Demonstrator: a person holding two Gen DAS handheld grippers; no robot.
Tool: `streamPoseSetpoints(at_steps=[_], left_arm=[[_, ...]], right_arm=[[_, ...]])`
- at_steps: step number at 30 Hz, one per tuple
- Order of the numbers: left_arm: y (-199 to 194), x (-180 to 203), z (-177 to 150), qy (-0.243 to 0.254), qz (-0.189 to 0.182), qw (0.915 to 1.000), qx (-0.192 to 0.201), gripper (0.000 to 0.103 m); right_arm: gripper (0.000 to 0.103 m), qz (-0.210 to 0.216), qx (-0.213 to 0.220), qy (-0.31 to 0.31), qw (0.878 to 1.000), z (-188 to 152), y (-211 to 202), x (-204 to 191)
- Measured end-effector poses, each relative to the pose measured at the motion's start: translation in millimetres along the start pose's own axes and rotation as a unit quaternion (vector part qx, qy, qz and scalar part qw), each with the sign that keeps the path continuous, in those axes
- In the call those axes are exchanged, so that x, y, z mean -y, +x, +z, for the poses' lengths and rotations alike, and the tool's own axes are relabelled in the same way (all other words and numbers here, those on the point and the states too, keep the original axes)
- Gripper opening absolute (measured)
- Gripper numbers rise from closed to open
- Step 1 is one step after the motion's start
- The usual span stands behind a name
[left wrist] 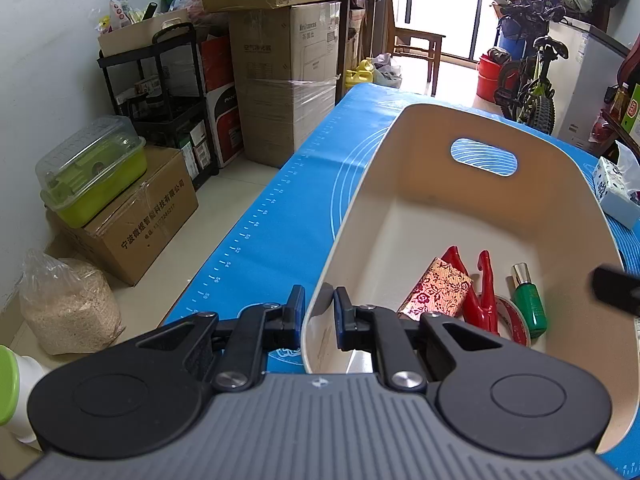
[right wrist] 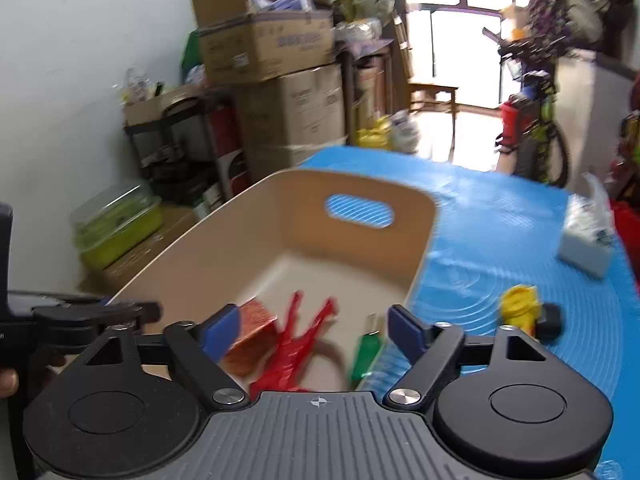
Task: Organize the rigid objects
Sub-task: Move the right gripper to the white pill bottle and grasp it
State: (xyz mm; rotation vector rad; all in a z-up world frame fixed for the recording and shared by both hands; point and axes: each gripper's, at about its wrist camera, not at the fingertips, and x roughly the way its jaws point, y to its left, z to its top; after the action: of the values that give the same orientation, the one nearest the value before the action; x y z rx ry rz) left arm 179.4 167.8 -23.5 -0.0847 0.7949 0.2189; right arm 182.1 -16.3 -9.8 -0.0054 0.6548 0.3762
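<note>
A beige bin [left wrist: 568,216] with a handle slot stands on the blue mat [left wrist: 280,220]. My left gripper [left wrist: 319,305] is shut on the bin's near left rim, the wall pinched between its pads. Inside lie a patterned red and gold box [left wrist: 436,292], a red plastic clip [left wrist: 482,300], a green bottle [left wrist: 530,304] with a silver cap, and a red tape roll [left wrist: 516,320]. My right gripper [right wrist: 316,330] hangs open over the bin's near end, above the red clip [right wrist: 296,340] and green bottle [right wrist: 366,354], touching neither. A yellow and black object [right wrist: 524,312] lies on the mat to the right of the bin [right wrist: 240,216].
A tissue pack [right wrist: 586,236] sits at the mat's far right. The table's left edge [left wrist: 240,240] drops to a floor crowded with cardboard boxes [left wrist: 136,224], a black shelf [left wrist: 160,80] and a sack [left wrist: 68,304]. A bicycle [left wrist: 532,84] stands beyond the table's far end.
</note>
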Motion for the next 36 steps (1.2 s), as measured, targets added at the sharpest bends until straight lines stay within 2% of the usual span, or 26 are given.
streamPoseSetpoints(at_steps=[5,10,18,24,28,36], left_arm=[[0,0,0,0.0,0.0,1.0,0.0,0.017],[0,0,0,0.0,0.0,1.0,0.0,0.017],[0,0,0,0.002,0.002,1.0,0.0,0.017],[0,-1,0,0.004,0.002,1.0,0.001,0.018],[0,-1,0,0.004,0.002,1.0,0.001,0.018],[0,-2,0,0.007,0.003,1.0,0.002,0.018]], right_arm=[[0.095,-0.019,0.022,0.02,0.999,4,-19,27],[0.099,-0.06,0.027,0.02,0.998,-1,-30,59],[0.1,-0.136,-0.029,0.047,0.989,-34,-14,119],[0.1,-0.174,-0.075,0.118,0.975,-66,13,155],[0.1,-0.191,-0.089,0.127,0.969,-82,24,160],[0.1,-0.203,-0.094,0.145,0.964,-94,36,168]])
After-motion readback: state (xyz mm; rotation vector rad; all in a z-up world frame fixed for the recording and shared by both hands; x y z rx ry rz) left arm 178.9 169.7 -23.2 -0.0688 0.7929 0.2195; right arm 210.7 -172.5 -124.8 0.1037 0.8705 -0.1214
